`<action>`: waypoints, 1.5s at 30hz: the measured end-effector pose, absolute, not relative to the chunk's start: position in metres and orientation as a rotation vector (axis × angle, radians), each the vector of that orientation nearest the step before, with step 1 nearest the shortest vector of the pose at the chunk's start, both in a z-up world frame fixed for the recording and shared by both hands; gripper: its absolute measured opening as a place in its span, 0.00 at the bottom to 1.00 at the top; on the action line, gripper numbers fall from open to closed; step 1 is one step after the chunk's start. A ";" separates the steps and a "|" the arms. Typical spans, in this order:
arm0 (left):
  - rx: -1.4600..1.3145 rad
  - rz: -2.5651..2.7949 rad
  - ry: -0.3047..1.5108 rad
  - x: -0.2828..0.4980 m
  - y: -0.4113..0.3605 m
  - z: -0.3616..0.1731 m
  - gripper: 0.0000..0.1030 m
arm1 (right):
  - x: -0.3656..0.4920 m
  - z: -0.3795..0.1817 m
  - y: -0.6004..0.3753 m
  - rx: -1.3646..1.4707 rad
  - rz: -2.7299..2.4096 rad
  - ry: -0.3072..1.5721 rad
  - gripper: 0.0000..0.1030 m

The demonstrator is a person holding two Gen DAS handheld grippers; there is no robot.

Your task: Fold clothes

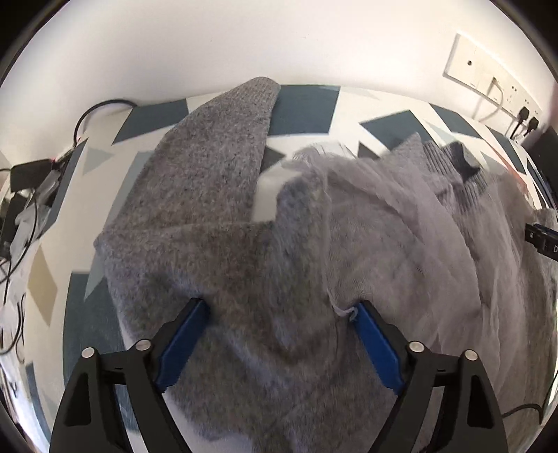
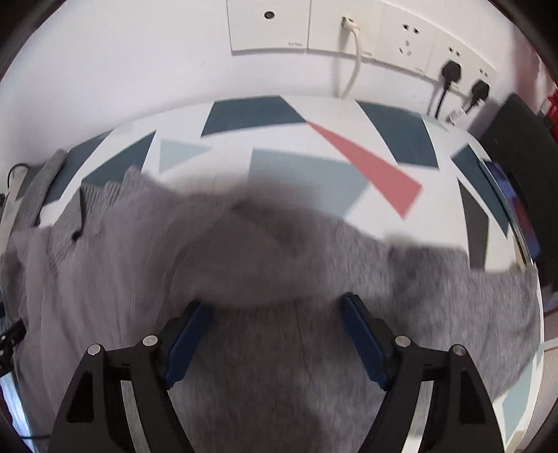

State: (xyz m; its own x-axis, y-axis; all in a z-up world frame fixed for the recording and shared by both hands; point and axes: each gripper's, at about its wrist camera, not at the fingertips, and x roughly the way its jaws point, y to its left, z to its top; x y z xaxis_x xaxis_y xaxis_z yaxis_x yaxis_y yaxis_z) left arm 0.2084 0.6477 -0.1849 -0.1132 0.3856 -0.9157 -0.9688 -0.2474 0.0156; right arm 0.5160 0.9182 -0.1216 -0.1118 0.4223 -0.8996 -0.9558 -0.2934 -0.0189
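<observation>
The left gripper [image 1: 279, 310] has its jaws spread wide, the blue pads [image 1: 183, 343] well apart, and nothing is clamped between them. Both tips rest against the grey sweater [image 1: 223, 244], whose fuzzy knit fills the gap between the jaws; a loose thread of a pale, thin fabric layer [image 1: 390, 223] lying over the sweater's right part touches the right-hand pad. One sleeve [image 1: 223, 146] runs away from the gripper toward the wall, lying flat on the desk [image 1: 303, 111] with its blue, white and tan geometric cover.

The right gripper [image 2: 275, 306] is likewise wide open, its blue pads [image 2: 364, 343] on either side of a stretch of the same grey sweater [image 2: 265, 366] without pinching it. Just beyond the tips a fold of the knit [image 2: 258, 251] is raised and blurred. Past it the desk [image 2: 348, 115] shows blue patches and a pink wedge [image 2: 369, 167].

On the wall behind are white socket plates [image 2: 268, 24] with a white cable [image 2: 354, 62] and two black plugs [image 2: 451, 71]. Black cables and a dark box [image 1: 31, 172] lie at the desk's left edge in the left wrist view.
</observation>
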 end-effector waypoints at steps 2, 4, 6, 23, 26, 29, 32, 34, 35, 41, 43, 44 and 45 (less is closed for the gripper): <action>-1.031 1.607 0.820 0.206 0.658 -0.186 0.89 | 0.510 -0.120 0.928 -1.030 1.647 0.730 0.79; -1.025 1.617 0.818 0.204 0.669 -0.186 0.90 | 0.505 -0.119 0.938 -1.026 1.654 0.717 0.80; -1.026 1.627 0.812 0.202 0.678 -0.188 0.94 | 0.503 -0.120 0.952 -1.020 1.653 0.719 0.81; -0.994 1.315 0.704 0.219 0.500 -0.116 0.96 | 0.554 -0.076 0.832 -1.074 2.027 1.055 0.81; -0.976 1.267 0.747 0.246 0.474 -0.127 0.96 | 0.561 -0.088 0.825 -1.029 2.016 1.196 0.77; -0.934 1.244 0.772 0.275 0.468 -0.139 0.96 | 0.543 -0.097 0.833 -1.039 2.031 1.235 0.65; -0.923 1.237 0.771 0.295 0.476 -0.151 0.96 | 0.513 -0.105 0.841 -1.040 2.059 1.254 0.61; -0.983 1.195 0.778 0.300 0.483 -0.164 0.96 | 0.493 -0.115 0.843 -1.058 2.048 1.273 0.54; -1.027 1.150 0.784 0.302 0.485 -0.172 0.96 | 0.485 -0.119 0.842 -1.088 2.034 1.260 0.47; -1.087 1.075 0.818 0.298 0.474 -0.179 0.95 | 0.498 -0.114 0.828 -1.093 2.004 1.233 0.04; -1.109 1.069 0.805 0.292 0.472 -0.174 0.95 | 0.517 -0.113 0.823 -1.083 1.968 1.252 0.04; -1.102 1.083 0.779 0.287 0.473 -0.168 0.95 | 0.524 -0.115 0.819 -1.094 1.951 1.280 0.04; -1.092 1.100 0.748 0.283 0.474 -0.161 0.95 | 0.529 -0.116 0.817 -1.122 1.934 1.297 0.04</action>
